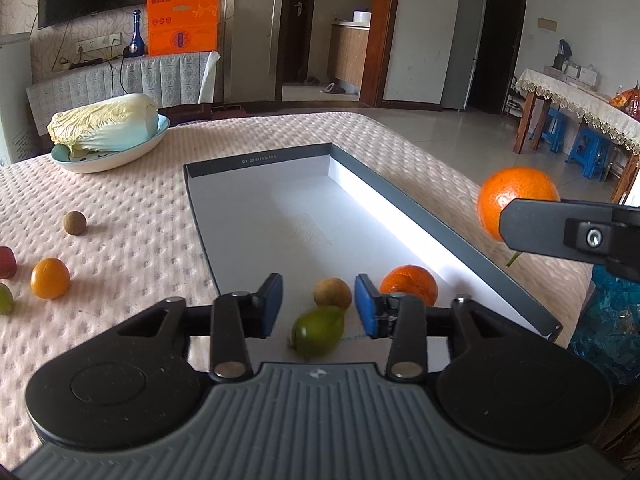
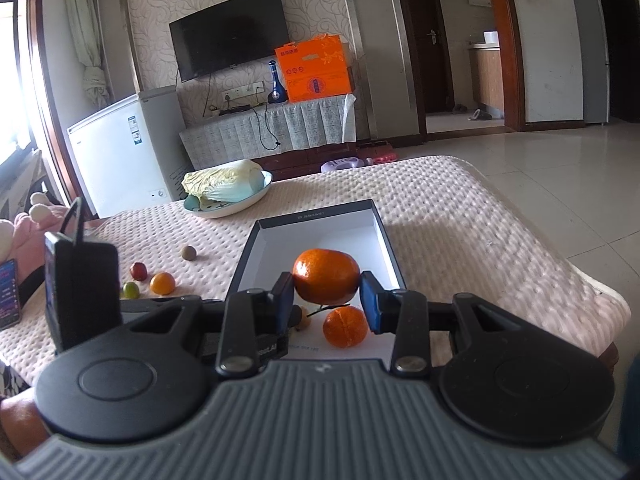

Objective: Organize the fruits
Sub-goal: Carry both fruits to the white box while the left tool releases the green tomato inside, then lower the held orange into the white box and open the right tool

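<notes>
L gripper over near end of the shallow grey cardboard box w/ white inside; blue pads apart, nothing pinched. A blurred green pear-shaped fruit sits low between the jaws, clear of both pads, at the box's near edge. Small round brown fruit just past it at 12 o'clock, peel-on orange tangerine beside that at 2 o'clock, both inside box at its near end. R gripper holds a bigger round orange tangerine pressed between its blue pads, up above the box; thin green stem hangs under it. From L cam same fruit shows at 2 o'clock, past box's right wall, R finger black across it. Below it in R cam: the boxed tangerine, brown fruit mostly hidden behind L pad. Loose on the pink dimpled table cover, at 9–10 o'clock of the box: small brown ball fruit, small orange fruit, dark red fruit and a green one, both cut by frame edge in L cam. Far L corner, 11 o'clock: pale napa cabbage lying in a light blue dish. Box's far half bare.
</notes>
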`<state>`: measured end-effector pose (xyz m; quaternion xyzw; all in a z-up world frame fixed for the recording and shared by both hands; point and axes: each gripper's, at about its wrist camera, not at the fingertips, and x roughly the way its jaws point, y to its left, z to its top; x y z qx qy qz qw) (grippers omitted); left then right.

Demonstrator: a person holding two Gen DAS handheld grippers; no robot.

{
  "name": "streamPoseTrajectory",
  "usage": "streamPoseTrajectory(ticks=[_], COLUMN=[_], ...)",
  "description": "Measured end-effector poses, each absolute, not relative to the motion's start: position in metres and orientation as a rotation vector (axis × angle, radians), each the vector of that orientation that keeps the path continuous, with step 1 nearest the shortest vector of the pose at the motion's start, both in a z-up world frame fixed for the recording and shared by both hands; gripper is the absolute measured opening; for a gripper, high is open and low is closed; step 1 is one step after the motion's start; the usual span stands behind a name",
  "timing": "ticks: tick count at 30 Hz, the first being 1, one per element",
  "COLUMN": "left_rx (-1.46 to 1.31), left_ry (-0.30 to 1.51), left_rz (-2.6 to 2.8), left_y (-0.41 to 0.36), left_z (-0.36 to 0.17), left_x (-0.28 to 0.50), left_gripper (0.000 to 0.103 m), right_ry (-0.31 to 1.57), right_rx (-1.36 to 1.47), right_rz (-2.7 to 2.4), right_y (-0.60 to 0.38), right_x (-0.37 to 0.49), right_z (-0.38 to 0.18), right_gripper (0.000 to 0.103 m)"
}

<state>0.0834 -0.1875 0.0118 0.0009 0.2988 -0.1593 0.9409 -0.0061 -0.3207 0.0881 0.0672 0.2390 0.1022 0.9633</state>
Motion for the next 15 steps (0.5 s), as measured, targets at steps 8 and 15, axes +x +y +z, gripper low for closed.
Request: streamPoseTrajectory(ticks=[8, 15], left_rx=[-0.033, -0.056], left_ry=[0.589, 0.558], left_rz=[-0.319, -0.292], left_y=[-0.177, -0.160], left_z=[0.018, 0.026], left_x=[0.080, 0.078], left_gripper=[0.053, 0.053], right_ry=[0.490, 0.542], right_rx=[0.152, 0.146], right_rz=[0.187, 0.192], right_y=[-0.325, -0.325], right_x=[-0.004, 0.003], right_z=[0.085, 0.077], right_gripper=[0.039, 0.039])
